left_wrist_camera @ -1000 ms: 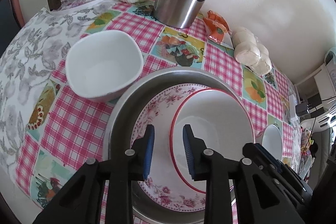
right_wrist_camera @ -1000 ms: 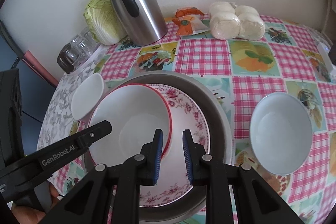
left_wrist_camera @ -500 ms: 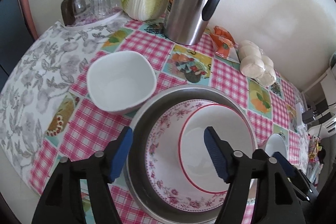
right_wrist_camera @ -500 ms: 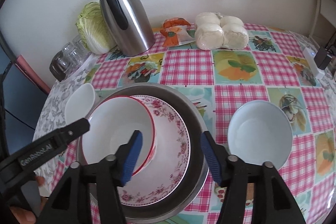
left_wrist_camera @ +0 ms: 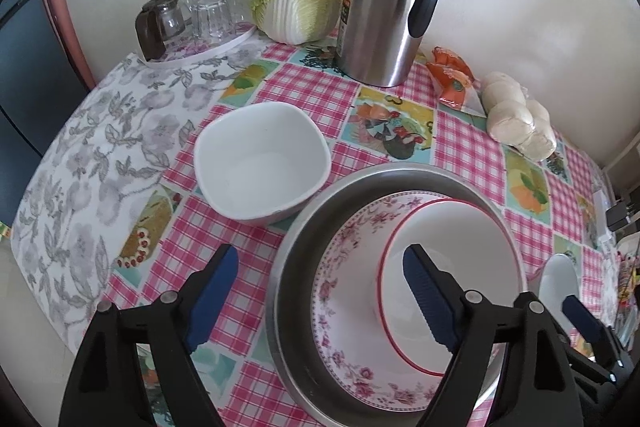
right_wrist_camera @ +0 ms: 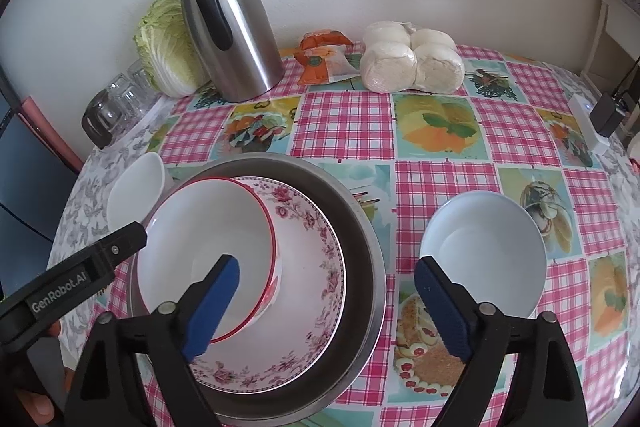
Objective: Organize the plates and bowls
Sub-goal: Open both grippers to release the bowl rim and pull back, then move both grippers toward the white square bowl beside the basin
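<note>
Left wrist: bare cloth (left_wrist_camera: 132, 131) left of the steel pan (left_wrist_camera: 298, 247). Red-rimmed bowl (left_wrist_camera: 452, 267) sits on the floral plate (left_wrist_camera: 344, 291) in the pan; square bowl (left_wrist_camera: 260, 159) just beside it. Left gripper (left_wrist_camera: 320, 297) angled down, jaws just opened wide, gripping nothing.

Right wrist: round bowl (right_wrist_camera: 484, 251) stands clear right of the pan (right_wrist_camera: 360, 247). Right gripper (right_wrist_camera: 330, 307) likewise tilted down, jaws just opened wide, empty.

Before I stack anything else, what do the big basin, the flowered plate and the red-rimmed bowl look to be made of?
Big basin: looks like brushed metal, probably steel, with a dull grey sheen. Flowered plate: seemingly glazed ceramic or porcelain, glossy white with pink floral print. Red-rimmed bowl: glossy white, likely ceramic, though melamine cannot be ruled out.
</note>
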Available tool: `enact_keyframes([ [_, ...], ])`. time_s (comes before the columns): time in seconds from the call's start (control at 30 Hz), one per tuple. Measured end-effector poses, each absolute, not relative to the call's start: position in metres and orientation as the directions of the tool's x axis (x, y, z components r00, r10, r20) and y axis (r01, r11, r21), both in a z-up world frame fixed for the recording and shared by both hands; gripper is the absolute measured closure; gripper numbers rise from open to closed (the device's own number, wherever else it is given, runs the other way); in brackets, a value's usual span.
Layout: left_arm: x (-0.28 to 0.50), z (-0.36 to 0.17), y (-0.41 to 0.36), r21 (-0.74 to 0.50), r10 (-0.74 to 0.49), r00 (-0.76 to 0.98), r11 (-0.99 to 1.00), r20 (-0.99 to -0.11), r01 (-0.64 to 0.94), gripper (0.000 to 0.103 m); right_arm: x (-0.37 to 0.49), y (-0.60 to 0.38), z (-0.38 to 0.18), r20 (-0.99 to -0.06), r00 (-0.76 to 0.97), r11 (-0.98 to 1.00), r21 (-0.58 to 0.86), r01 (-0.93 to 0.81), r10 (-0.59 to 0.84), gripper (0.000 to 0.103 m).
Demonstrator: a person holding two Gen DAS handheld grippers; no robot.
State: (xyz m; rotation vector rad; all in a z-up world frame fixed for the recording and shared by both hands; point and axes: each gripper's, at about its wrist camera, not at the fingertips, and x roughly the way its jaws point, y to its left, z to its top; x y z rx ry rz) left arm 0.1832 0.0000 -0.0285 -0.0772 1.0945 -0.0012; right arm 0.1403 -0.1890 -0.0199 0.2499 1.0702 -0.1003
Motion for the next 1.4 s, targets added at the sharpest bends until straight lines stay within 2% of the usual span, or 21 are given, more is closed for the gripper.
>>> enact_keyframes([
  [0.3,0.184,-0.028,0.009,-0.019,0.024,0.480,0.996,-0.877,-0.084,0.016,0.139,-0.190,-0.019,-0.876,0.482,0.968,0.140,0.206,0.025,0.002],
  [0.43,0.184,-0.028,0.012,-0.007,0.044,0.486,0.995,-0.873,-0.102,0.007,0.139,-0.189,-0.019,-0.875,0.484,0.971,0.130,0.203,0.015,0.001],
  [0.7,0.184,-0.025,0.021,0.004,0.072,0.504,0.991,-0.861,-0.135,0.005,0.137,-0.184,-0.013,-0.858,0.514,0.977,0.107,0.186,-0.004,0.000],
  [1.4,0.190,-0.020,0.059,-0.066,0.040,0.524,0.981,-0.851,-0.183,0.005,0.130,-0.164,0.020,-0.796,0.606,0.978,0.119,0.172,-0.010,0.000],
])
